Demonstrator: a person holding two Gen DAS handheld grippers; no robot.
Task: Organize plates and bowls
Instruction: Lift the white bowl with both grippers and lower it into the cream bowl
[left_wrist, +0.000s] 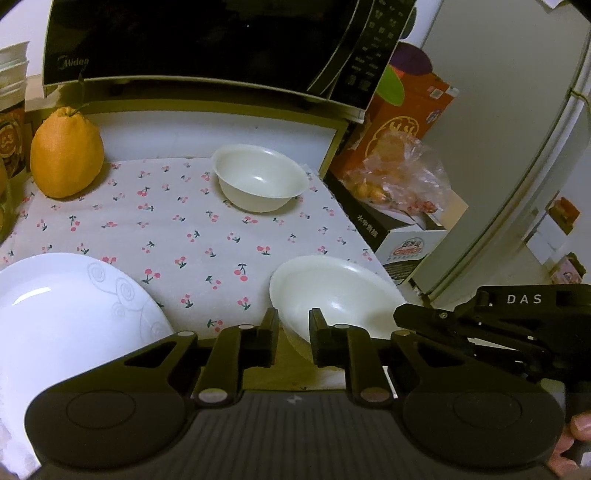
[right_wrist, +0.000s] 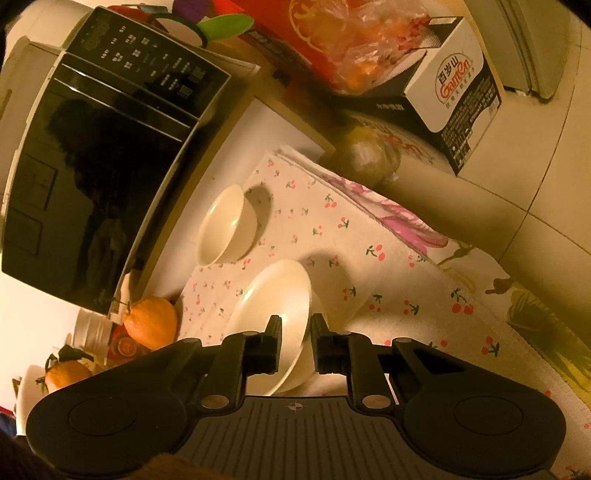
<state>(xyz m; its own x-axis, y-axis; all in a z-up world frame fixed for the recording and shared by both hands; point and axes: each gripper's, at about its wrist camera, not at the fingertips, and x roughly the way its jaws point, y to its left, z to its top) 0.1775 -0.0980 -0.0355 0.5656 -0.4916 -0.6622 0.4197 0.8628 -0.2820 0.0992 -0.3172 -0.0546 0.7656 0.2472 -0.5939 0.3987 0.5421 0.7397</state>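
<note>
Both grippers are clamping the near white bowl's (left_wrist: 332, 295) rim: left gripper (left_wrist: 293, 325) at 9 o'clock, right gripper (right_wrist: 294, 332) opposite. Uneven lifting is risking slippage onto the cherry-print cloth (left_wrist: 177, 225).

Open stretch of cherry-print cloth (left_wrist: 177, 236) between near bowl (left_wrist: 332, 291) and far bowl (left_wrist: 260, 177), wide enough to pass. Blocked behind by microwave (left_wrist: 192, 40) overhanging far edge. Hemmed left by large plate (left_wrist: 66, 306) and orange fruit (left_wrist: 66, 155); right by cardboard boxes (left_wrist: 406, 243) off the table edge.
</note>
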